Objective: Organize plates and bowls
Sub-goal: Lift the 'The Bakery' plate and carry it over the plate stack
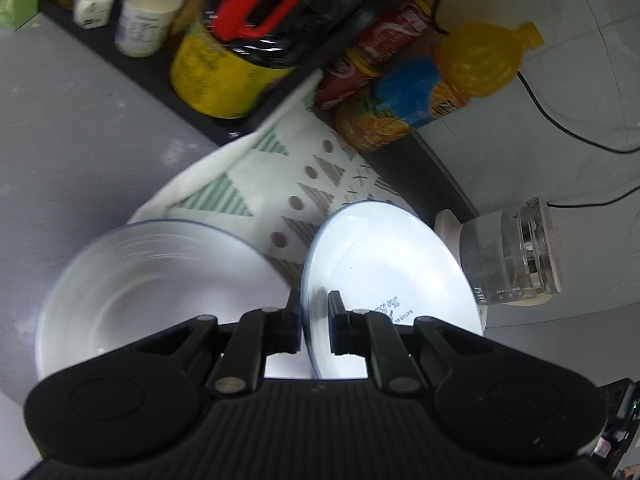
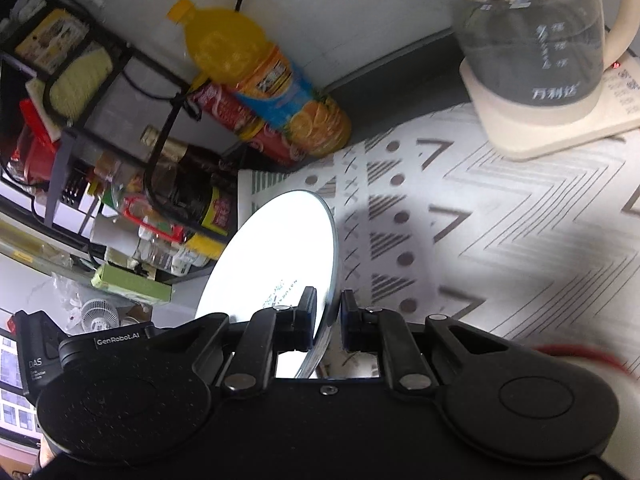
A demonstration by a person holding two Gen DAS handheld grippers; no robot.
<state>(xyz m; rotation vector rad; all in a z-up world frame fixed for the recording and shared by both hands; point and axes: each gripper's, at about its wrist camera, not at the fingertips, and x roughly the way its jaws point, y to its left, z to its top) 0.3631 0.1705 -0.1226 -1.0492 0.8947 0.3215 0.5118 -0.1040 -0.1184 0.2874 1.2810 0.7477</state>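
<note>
In the left wrist view my left gripper (image 1: 314, 314) is shut on the rim of a small white plate (image 1: 384, 264), held on edge with its printed underside facing right. A larger white bowl-like plate (image 1: 152, 288) with a thin blue rim lies just to its left on the patterned mat (image 1: 272, 184). In the right wrist view my right gripper (image 2: 328, 316) is shut on the rim of another white plate (image 2: 276, 248), held tilted on edge above the patterned mat (image 2: 500, 240), printed underside facing left.
A black rack (image 2: 80, 128) with bottles and jars stands at the left. An orange juice bottle (image 1: 440, 84) (image 2: 256, 68) and a red can (image 2: 244, 120) lie by the wall. A glass kettle (image 2: 536, 40) (image 1: 508, 256) sits on its base on the mat. A red-rimmed object (image 2: 580, 354) shows at lower right.
</note>
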